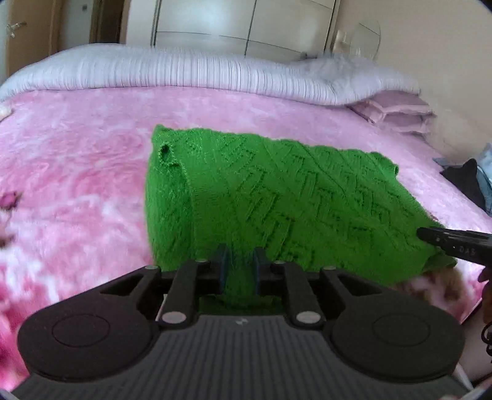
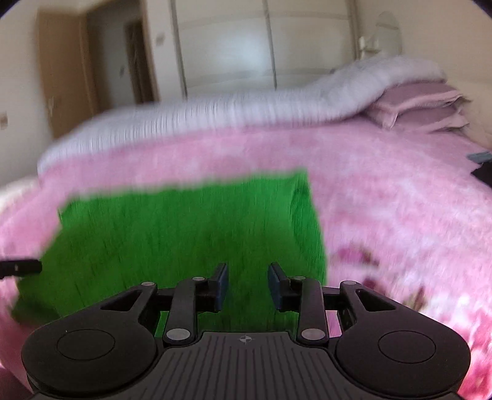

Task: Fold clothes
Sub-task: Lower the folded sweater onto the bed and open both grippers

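Note:
A bright green knitted garment [image 1: 276,200] lies folded on the pink fluffy blanket [image 1: 77,160]. Its near edge rises into my left gripper [image 1: 240,267], which is shut on the knit between its blue pads. From the right edge of the left wrist view, one black finger of the other gripper [image 1: 446,241] reaches the garment's right corner. The right wrist view is blurred. In it my right gripper [image 2: 247,287] stands open over the green garment [image 2: 184,230], and I cannot tell whether it touches the fabric. The left gripper's tip [image 2: 24,266] shows at the far left.
A white ribbed duvet [image 1: 200,70] is bunched along the far side of the bed, with pink pillows [image 1: 396,114] at the back right. Dark and blue clothes [image 1: 470,181] lie at the right edge. Wardrobe doors [image 1: 246,24] and a doorway stand behind.

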Tool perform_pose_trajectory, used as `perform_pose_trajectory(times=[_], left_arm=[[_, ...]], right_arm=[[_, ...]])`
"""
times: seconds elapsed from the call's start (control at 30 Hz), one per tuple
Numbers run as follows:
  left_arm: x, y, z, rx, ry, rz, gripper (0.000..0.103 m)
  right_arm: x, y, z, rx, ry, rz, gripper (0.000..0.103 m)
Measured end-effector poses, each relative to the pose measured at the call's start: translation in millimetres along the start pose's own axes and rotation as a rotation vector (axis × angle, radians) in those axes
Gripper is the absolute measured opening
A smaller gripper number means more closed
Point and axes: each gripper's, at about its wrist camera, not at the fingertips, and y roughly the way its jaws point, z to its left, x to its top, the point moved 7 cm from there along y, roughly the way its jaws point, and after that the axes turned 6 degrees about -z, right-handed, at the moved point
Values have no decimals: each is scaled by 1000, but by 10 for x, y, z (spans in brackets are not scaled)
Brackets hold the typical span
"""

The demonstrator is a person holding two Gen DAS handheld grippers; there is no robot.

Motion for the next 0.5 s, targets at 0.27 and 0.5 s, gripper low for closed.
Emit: perform_pose_trajectory(times=[0.27,0.5], left_arm=[[523,-18,315,-43,4,-61,13],[1230,858,657,-58,29,-118,11]], right_arm=[[314,-31,-113,108,-56,79,32],[1098,809,-331,103,-184,-29,32]])
